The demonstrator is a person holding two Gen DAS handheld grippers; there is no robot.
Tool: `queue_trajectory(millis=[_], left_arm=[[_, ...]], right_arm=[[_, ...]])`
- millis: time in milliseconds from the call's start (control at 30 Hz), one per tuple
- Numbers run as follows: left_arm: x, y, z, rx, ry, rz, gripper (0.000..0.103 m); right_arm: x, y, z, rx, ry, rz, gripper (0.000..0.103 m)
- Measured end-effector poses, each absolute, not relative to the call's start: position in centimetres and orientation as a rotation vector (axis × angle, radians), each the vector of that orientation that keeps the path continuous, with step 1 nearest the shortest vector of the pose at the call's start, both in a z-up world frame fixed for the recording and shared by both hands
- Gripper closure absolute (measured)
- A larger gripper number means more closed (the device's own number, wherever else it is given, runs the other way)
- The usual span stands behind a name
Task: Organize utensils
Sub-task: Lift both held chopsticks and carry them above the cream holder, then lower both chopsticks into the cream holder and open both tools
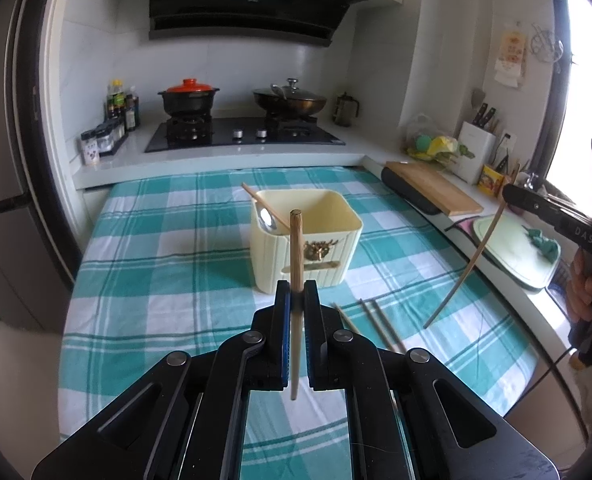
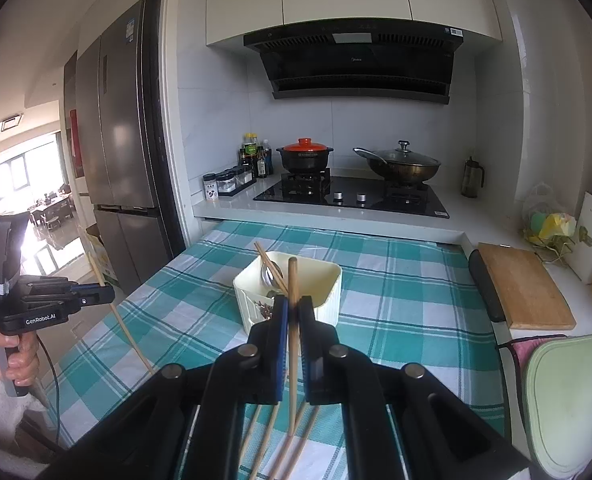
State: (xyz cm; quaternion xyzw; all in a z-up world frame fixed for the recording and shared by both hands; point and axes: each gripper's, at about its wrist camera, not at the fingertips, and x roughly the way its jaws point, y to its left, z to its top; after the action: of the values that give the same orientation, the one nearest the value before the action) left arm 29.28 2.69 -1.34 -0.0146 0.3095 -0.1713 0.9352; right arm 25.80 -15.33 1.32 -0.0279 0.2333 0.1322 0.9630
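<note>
A cream square utensil holder (image 1: 308,248) (image 2: 324,292) stands on the teal checked tablecloth (image 1: 156,248), with a metal spoon (image 1: 267,219) and one chopstick (image 1: 262,203) leaning inside. My left gripper (image 1: 297,292) is shut on a wooden chopstick (image 1: 295,248) held upright, just in front of the holder. My right gripper (image 2: 292,308) is shut on another wooden chopstick (image 2: 293,344), also near the holder. Several loose chopsticks (image 1: 380,322) (image 2: 280,444) lie on the cloth below the right gripper. In the left wrist view the right gripper's chopstick (image 1: 466,272) hangs slanted at the right.
Behind the table runs a counter with a gas hob (image 1: 244,134), a red-lidded pot (image 1: 190,94) and a wok (image 1: 290,100). A wooden cutting board (image 1: 436,192), a knife block (image 1: 476,148) and a green board (image 1: 516,248) sit at the right. A fridge (image 2: 116,160) stands left.
</note>
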Motion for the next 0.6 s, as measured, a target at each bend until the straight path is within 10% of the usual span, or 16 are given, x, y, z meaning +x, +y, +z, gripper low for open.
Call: queue_trajectory(millis=[600], left_arm=[[33.9, 2.6, 8.2, -0.118, 0.357, -0.287, 0.099]], right_arm=[[30.7, -13.5, 5.8, -0.135, 0.318, 0.237, 0.097]])
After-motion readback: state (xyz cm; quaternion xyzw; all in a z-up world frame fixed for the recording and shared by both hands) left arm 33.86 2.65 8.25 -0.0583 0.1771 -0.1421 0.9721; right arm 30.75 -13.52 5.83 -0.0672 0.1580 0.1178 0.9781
